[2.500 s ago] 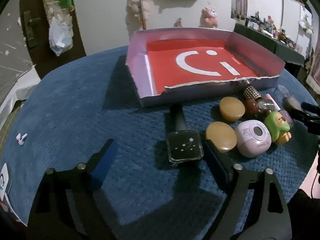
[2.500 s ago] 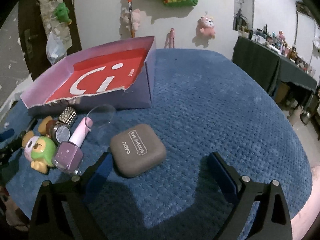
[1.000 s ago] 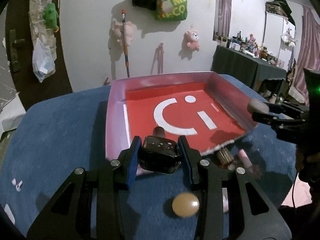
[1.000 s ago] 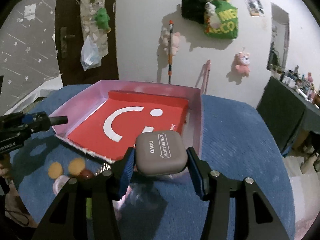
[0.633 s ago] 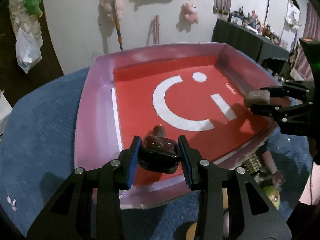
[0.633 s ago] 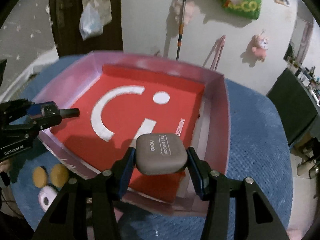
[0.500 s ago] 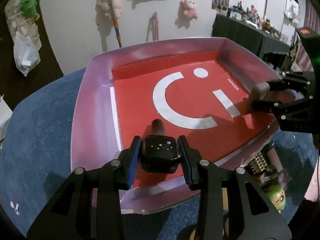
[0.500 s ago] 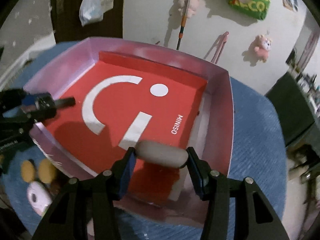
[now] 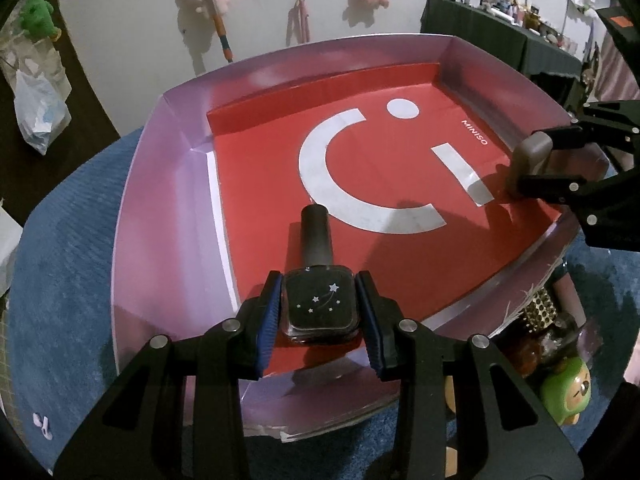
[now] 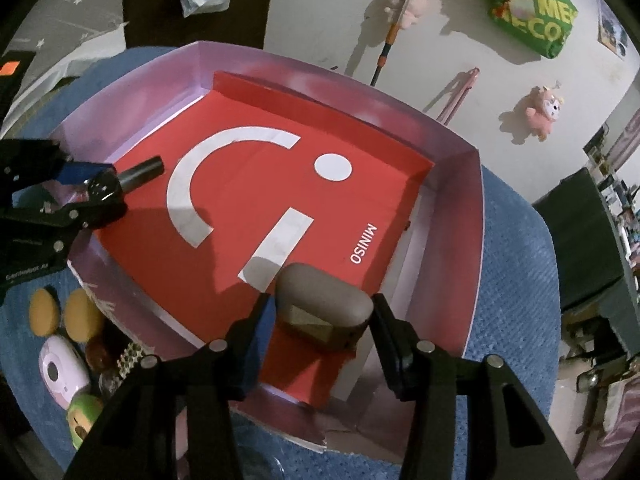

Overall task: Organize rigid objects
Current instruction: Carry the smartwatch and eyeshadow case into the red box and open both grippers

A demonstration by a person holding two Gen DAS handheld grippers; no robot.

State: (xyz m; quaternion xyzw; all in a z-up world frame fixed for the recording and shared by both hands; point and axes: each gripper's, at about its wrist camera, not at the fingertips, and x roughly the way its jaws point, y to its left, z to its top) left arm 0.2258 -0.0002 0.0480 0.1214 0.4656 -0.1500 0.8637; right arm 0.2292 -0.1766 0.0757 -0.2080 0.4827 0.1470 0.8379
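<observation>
A red MINISO box (image 9: 168, 184) with pink walls lies on the blue table; it also shows in the right wrist view (image 10: 476, 216). My left gripper (image 9: 318, 304) is shut on a black nail polish bottle (image 9: 318, 304) with star marks, low over the box's near left floor. My right gripper (image 10: 322, 312) holds a grey-brown eye shadow case (image 10: 324, 300) tilted on edge on the box floor near the right wall; the fingers (image 10: 260, 320) sit close beside it. The case also shows in the left wrist view (image 9: 530, 154).
Outside the box's torn front edge lie two tan round compacts (image 10: 82, 314), a pale pink round item (image 10: 60, 368), a green toy figure (image 9: 566, 394) and a gold studded item (image 9: 540, 312). A white earbud (image 9: 42, 426) lies at the table's left.
Both grippers have lowered into the box with their objects. The eye shadow case has tipped from flat to standing on edge against the box floor.
</observation>
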